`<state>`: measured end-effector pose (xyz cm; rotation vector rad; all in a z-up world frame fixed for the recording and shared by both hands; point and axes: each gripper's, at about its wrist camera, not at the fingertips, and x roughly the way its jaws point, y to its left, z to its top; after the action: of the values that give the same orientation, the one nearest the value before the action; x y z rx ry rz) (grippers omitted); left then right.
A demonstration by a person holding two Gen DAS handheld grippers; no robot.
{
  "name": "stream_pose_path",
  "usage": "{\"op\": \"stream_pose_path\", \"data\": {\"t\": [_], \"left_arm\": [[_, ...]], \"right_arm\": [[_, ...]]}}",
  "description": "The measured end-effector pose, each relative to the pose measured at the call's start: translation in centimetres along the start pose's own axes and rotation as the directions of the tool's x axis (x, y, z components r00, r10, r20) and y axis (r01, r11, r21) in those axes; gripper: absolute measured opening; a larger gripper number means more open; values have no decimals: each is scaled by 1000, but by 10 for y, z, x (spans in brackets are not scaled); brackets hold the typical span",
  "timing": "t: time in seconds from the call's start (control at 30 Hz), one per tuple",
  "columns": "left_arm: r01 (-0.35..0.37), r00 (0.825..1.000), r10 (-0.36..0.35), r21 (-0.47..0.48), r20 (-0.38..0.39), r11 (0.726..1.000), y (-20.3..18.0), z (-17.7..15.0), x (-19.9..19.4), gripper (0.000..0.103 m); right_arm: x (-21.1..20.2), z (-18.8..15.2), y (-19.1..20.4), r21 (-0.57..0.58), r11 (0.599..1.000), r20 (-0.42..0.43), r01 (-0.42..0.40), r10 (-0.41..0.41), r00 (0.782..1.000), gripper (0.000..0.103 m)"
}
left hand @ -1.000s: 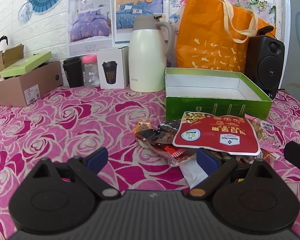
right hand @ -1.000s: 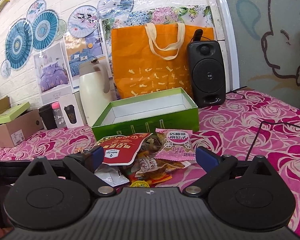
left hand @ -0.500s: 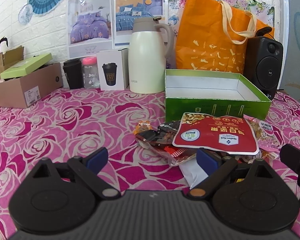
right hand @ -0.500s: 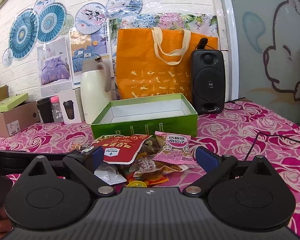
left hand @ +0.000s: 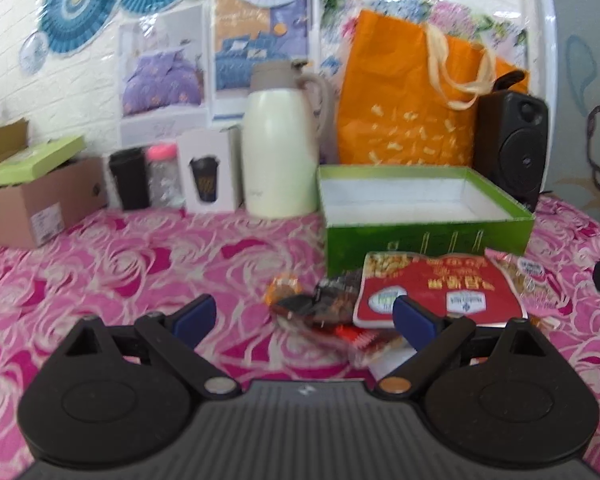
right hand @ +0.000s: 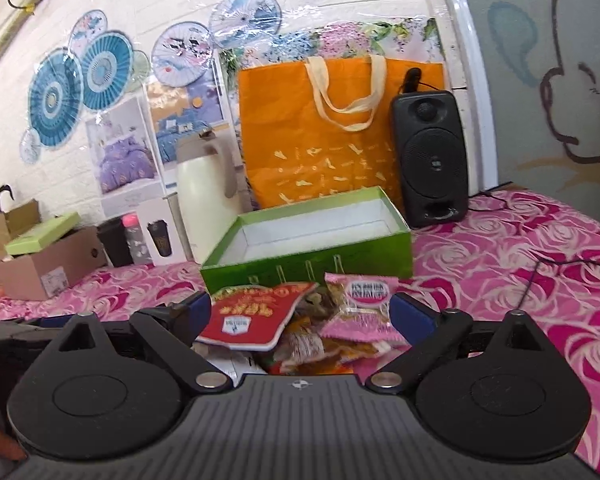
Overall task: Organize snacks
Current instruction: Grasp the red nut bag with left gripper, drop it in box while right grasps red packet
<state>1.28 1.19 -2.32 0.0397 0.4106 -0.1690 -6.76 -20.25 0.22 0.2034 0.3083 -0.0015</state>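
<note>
A pile of snack packets lies on the pink rose tablecloth in front of an empty green box (left hand: pixel 424 236) (right hand: pixel 308 268). On top is a flat red nut packet (left hand: pixel 440 292) (right hand: pixel 256 312); a pink packet (right hand: pixel 364 304) lies to its right, and dark wrapped sweets (left hand: pixel 324 300) spill to its left. My left gripper (left hand: pixel 304 314) is open, hovering short of the pile's left side, its right fingertip overlapping the red packet's near edge. My right gripper (right hand: pixel 300 312) is open, its fingers framing the pile from the near side. Neither holds anything.
Behind the box stand a cream thermos jug (left hand: pixel 280 140), an orange tote bag (left hand: pixel 412 104) and a black speaker (right hand: pixel 430 156). At the far left are a cardboard box (left hand: pixel 40 204), a black cup, a pink-lidded bottle and a white carton (left hand: pixel 210 172). A black cable (right hand: pixel 560 264) crosses the cloth at right.
Both grippers have risen and the views tilted upward. The right one sits a little closer to the pile. The snacks and the box have not moved.
</note>
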Motion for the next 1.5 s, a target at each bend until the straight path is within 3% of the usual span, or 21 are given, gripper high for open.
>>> {"op": "stream_pose_path", "data": {"t": [0.1, 0.27, 0.37, 0.4, 0.43, 0.5, 0.6, 0.67, 0.7, 0.77, 0.93, 1.03, 1.1, 1.13, 1.17, 1.27, 1.3, 1.37, 1.47, 1.5], "left_arm": [[78, 997, -78, 31, 28, 997, 7, 6, 18, 94], [168, 982, -167, 3, -84, 986, 12, 13, 67, 94], [246, 961, -253, -67, -115, 967, 15, 12, 81, 94], [256, 958, -262, -66, -116, 964, 14, 13, 83, 94], [265, 955, -271, -64, -118, 962, 13, 13, 85, 94], [300, 942, -308, -80, -132, 951, 11, 14, 89, 93], [344, 921, -358, -112, -152, 932, 9, 14, 93, 89], [372, 907, -388, -118, -165, 921, 5, 12, 94, 72], [382, 902, -398, -121, -167, 916, 4, 11, 93, 68], [386, 903, -400, -109, -159, 916, 0, 13, 88, 48], [381, 902, -399, -129, -164, 916, 2, 15, 82, 48], [395, 896, -415, -147, -159, 907, 7, 13, 81, 48], [398, 893, -419, -148, -162, 905, 11, 13, 84, 57], [388, 896, -410, -149, -170, 910, 13, 12, 87, 77], [380, 895, -406, -161, -186, 911, 16, 11, 91, 86], [417, 868, -464, -251, -177, 874, 30, 8, 101, 86], [428, 861, -479, -264, -172, 864, 32, 8, 101, 84], [458, 845, -509, -267, -166, 848, 31, 10, 97, 63], [432, 861, -472, -217, -190, 875, 24, 14, 88, 40], [432, 859, -474, -220, -193, 874, 25, 13, 87, 33]], "right_arm": [[19, 11, -9, 1, 999, -11, -39, 39, 999, 103], [71, 13, -19, 72, 984, -84, -163, 169, 982, 103], [99, 5, -33, 224, 957, -147, -183, 219, 965, 84], [105, 1, -39, 284, 937, -154, -203, 254, 955, 70], [109, -2, -43, 336, 915, -157, -224, 288, 945, 65], [116, -7, -45, 396, 888, -169, -236, 323, 931, 65], [120, -9, -42, 399, 888, -188, -228, 323, 927, 65], [123, -8, -42, 380, 898, -209, -223, 318, 925, 63], [122, -7, -40, 367, 903, -212, -223, 314, 925, 54], [124, -7, -41, 339, 916, -220, -215, 300, 928, 44], [111, 0, -36, 254, 939, -194, -233, 285, 939, 25], [107, 2, -35, 227, 940, -181, -254, 297, 938, 24], [112, 2, -40, 251, 930, -178, -270, 319, 931, 24], [115, 0, -44, 272, 922, -177, -274, 328, 928, 24], [117, -2, -46, 289, 914, -171, -283, 341, 924, 24], [124, -6, -51, 315, 905, -184, -285, 353, 917, 25], [125, -8, -52, 327, 899, -184, -292, 363, 913, 25], [129, -11, -53, 352, 886, -188, -302, 383, 904, 24], [128, -13, -48, 347, 886, -184, -307, 385, 904, 24], [125, -12, -46, 324, 895, -181, -307, 377, 908, 23]]}}
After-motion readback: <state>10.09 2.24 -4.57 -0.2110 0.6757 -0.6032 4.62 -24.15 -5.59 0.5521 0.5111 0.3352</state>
